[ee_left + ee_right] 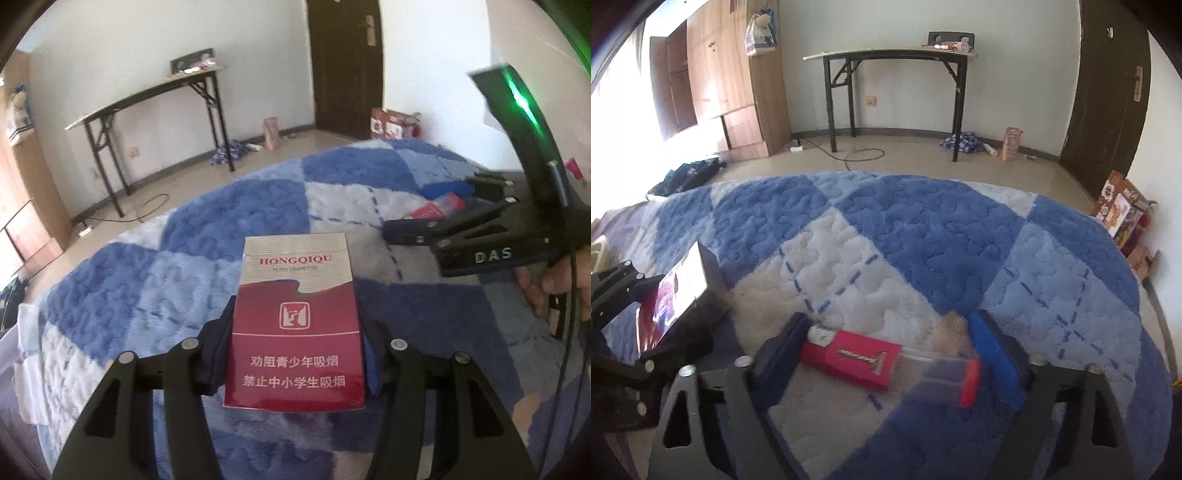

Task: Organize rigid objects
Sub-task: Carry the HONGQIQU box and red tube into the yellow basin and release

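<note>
My left gripper [295,332] is shut on a red and silver cigarette pack [295,317] and holds it upright above the blue and white blanket [229,206]. The pack also shows at the left of the right wrist view [676,295]. My right gripper [886,332] is open, its jaws standing on either side of a red box with a clear plastic end [879,358] that lies on the blanket [923,229]. The right gripper [436,206] shows in the left wrist view, with that red box [439,206] by its tips.
A black folding table [894,55] stands by the far wall, a wooden wardrobe [720,74] at left, a dark door [1108,92] at right. Cartons [1123,218] sit beside the bed. Clothes and a cable lie on the floor.
</note>
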{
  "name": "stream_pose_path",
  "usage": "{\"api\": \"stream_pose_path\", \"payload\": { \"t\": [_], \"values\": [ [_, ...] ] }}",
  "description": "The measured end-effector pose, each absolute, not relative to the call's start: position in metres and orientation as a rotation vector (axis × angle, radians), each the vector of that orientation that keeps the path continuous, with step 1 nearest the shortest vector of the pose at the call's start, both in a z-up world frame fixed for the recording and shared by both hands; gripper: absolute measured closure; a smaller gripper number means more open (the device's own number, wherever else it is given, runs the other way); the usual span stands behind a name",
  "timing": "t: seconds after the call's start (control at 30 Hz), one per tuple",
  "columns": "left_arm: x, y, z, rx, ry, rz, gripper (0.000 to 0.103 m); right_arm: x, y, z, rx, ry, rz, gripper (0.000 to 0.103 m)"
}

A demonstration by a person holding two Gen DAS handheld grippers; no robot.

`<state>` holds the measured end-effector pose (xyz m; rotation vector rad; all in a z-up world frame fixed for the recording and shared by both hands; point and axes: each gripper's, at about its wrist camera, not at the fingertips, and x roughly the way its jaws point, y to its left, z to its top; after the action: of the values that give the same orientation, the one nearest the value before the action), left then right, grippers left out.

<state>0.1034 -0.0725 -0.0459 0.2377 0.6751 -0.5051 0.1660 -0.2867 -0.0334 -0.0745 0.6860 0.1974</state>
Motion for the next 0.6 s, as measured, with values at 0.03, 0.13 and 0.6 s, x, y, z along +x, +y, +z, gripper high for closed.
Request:
{"api": "stream_pose_path", "payload": {
  "t": [0.03, 0.13, 0.6],
  "values": [
    [0.105, -0.068, -0.045, 0.210, 0.674, -0.494, 0.046, 0.164, -0.289, -0.032, -0.060, 0.679, 0.208, 0.021],
    [0.110, -0.051, -0.042, 0.121, 0.699, -0.473, 0.046, 0.162, -0.292, -0.031, -0.032, 0.669, 0.233, 0.021],
    [-0.056, 0.154, 0.078, 0.012, 0.538, -0.122, 0.046, 0.117, -0.247, -0.006, 0.086, 0.650, 0.706, 0.022]
  ]
}}
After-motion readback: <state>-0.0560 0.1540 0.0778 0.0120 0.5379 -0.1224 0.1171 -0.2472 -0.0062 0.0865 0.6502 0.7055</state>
